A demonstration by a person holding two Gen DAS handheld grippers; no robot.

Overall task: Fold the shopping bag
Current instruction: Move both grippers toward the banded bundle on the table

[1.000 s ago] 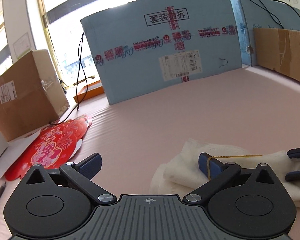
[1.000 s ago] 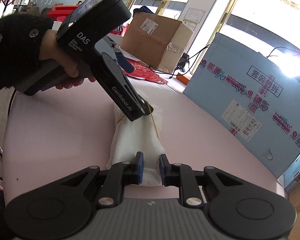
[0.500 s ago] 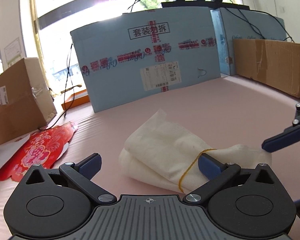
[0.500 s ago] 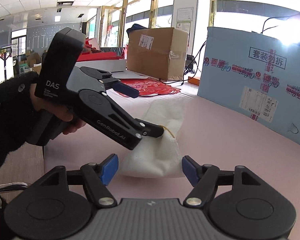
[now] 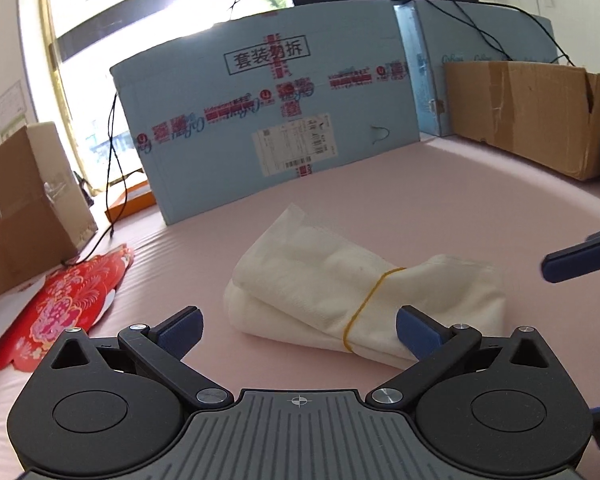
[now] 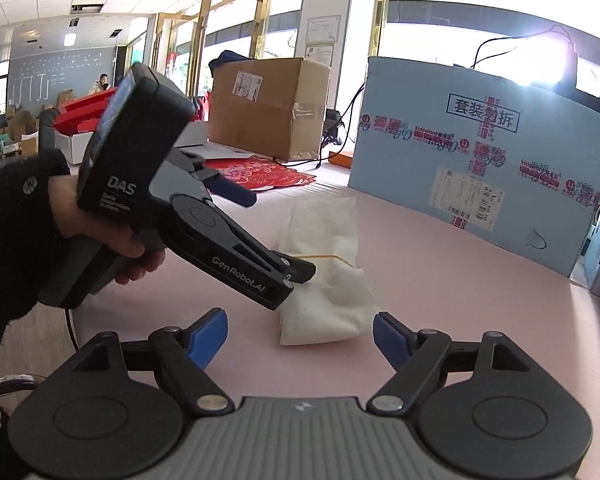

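Observation:
The white shopping bag (image 5: 324,276) lies folded into a bundle on the pink table (image 5: 440,200), with a yellow rubber band (image 5: 374,300) around it. My left gripper (image 5: 298,326) is open just in front of the bundle, its right finger (image 5: 414,330) beside the banded part. In the right wrist view the bag (image 6: 332,288) lies ahead of my right gripper (image 6: 300,336). Its jaws are opening, and the bag's near end sits just beyond the blue pads, untouched. The left gripper (image 6: 268,232), held by a hand (image 6: 112,240), reaches over the bag from the left.
A large blue carton (image 5: 268,120) stands across the back of the table. Brown boxes sit at the left (image 5: 24,208) and right (image 5: 532,108). Red printed paper (image 5: 64,304) lies at the left edge, with cables (image 5: 112,184) behind it.
My right gripper has let go of the bag's near end and spread wide. The left gripper has drawn back; the rubber band left its finger and now circles the bundle.

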